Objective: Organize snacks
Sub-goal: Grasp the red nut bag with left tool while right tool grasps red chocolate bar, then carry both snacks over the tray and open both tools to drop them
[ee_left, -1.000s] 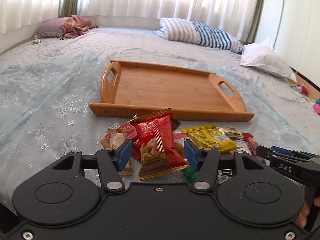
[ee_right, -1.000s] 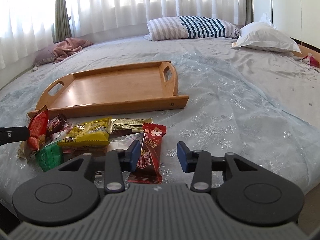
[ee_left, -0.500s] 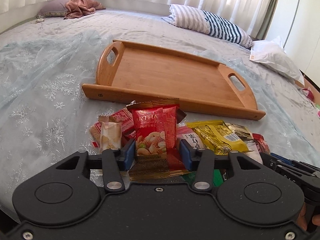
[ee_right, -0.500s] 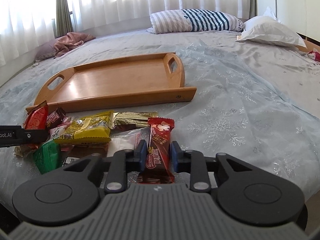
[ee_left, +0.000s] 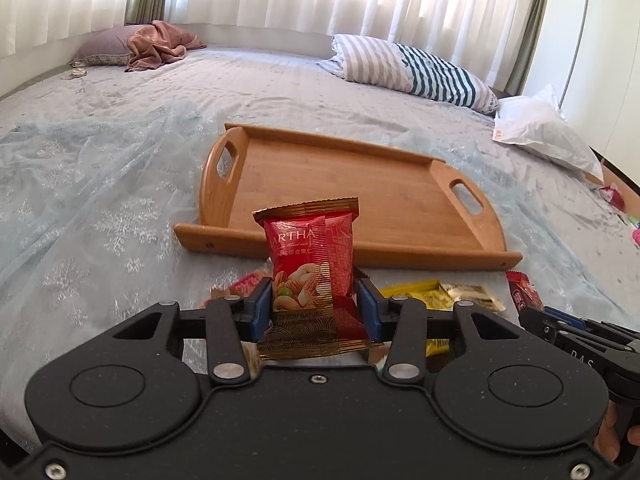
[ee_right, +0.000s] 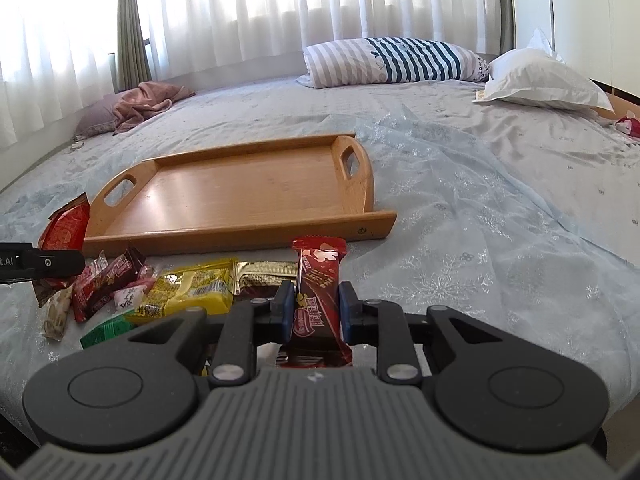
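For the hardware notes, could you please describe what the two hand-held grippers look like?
Both have matte black linkage fingers with silver pivot screws and blue pads. The left hand-held gripper has a smooth black speckled body with two round recesses. The right hand-held gripper has a ribbed grey centre. White lettering marks their sides.

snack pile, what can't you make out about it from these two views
- Left wrist view: the left gripper and its red nut packet cover most of the pile; only edges of the yellow packet show.
- Right wrist view: the gripper body hides the lower end of the chocolate bar and part of the green packet.
- Small print on the wrappers is too small to read.
- The wooden tray hides the bedspread under it.
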`<control>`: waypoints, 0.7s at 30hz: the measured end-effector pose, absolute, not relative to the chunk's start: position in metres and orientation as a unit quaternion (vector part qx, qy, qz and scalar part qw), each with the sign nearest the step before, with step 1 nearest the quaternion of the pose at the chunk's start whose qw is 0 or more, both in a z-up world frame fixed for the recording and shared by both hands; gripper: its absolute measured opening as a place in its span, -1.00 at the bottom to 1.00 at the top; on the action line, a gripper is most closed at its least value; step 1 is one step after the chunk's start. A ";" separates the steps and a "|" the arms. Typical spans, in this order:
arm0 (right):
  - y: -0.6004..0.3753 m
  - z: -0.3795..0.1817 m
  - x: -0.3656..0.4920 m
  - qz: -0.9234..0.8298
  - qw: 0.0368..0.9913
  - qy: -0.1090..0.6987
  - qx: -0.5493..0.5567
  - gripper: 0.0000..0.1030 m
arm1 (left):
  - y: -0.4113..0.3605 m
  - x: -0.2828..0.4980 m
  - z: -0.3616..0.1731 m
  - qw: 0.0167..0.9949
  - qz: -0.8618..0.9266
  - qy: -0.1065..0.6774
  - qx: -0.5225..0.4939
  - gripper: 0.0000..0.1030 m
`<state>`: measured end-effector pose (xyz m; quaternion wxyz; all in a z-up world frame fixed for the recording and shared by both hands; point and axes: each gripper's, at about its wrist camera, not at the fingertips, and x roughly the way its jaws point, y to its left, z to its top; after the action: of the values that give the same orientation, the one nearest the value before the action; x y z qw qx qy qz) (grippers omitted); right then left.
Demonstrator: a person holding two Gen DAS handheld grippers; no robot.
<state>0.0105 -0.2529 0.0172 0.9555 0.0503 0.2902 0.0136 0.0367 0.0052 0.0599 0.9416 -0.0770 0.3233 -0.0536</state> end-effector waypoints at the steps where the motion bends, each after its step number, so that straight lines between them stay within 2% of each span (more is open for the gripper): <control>1: -0.253 0.020 0.014 0.016 0.956 0.289 0.050 -0.48 | 0.006 0.040 0.063 0.942 -0.053 0.321 -0.075 -0.18; 13: -0.251 0.061 0.072 0.057 0.959 0.272 0.053 -0.48 | 0.007 0.105 0.093 0.935 -0.081 0.335 -0.086 -0.19; 21: -0.254 0.063 0.130 0.082 0.950 0.289 0.088 -0.48 | -0.008 0.163 0.092 0.922 -0.119 0.356 -0.095 -0.19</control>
<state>0.1303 -0.2544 0.0634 0.9498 0.0881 0.2890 0.0816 0.1632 -0.0080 0.0916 0.9221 -0.0946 0.3559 -0.1185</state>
